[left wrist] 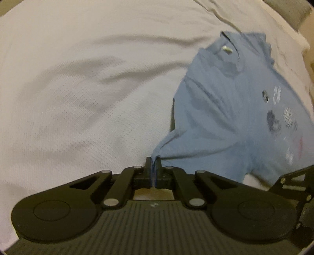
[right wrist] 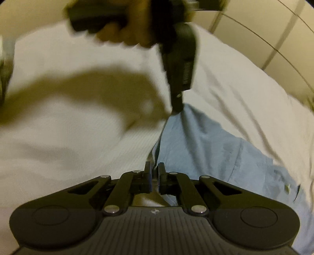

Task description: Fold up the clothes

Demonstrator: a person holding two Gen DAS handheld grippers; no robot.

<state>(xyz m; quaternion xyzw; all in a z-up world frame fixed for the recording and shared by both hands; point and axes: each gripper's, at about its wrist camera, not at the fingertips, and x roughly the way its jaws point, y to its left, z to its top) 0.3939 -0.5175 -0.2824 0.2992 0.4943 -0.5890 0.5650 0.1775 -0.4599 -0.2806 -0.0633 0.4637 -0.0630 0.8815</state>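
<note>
A light blue T-shirt point(left wrist: 231, 117) with a printed front and a neck label lies on a white bed cover point(left wrist: 78, 88), stretched toward me. My left gripper point(left wrist: 153, 159) is shut on a bunched corner of it. In the right wrist view the same shirt point(right wrist: 206, 147) runs from the lower right up to the left gripper point(right wrist: 176, 109), which a hand point(right wrist: 125, 33) holds from above. My right gripper point(right wrist: 155, 168) is shut on the shirt's near edge, with a thin strip of cloth between its fingers. The shirt edge hangs taut between the two grippers.
The white cover point(right wrist: 58, 137) is wrinkled and spreads wide to the left of the shirt. A grey cushion or headboard point(left wrist: 290, 11) sits beyond the bed's far right corner. Beige panels with dark seams point(right wrist: 255, 29) lie past the bed edge.
</note>
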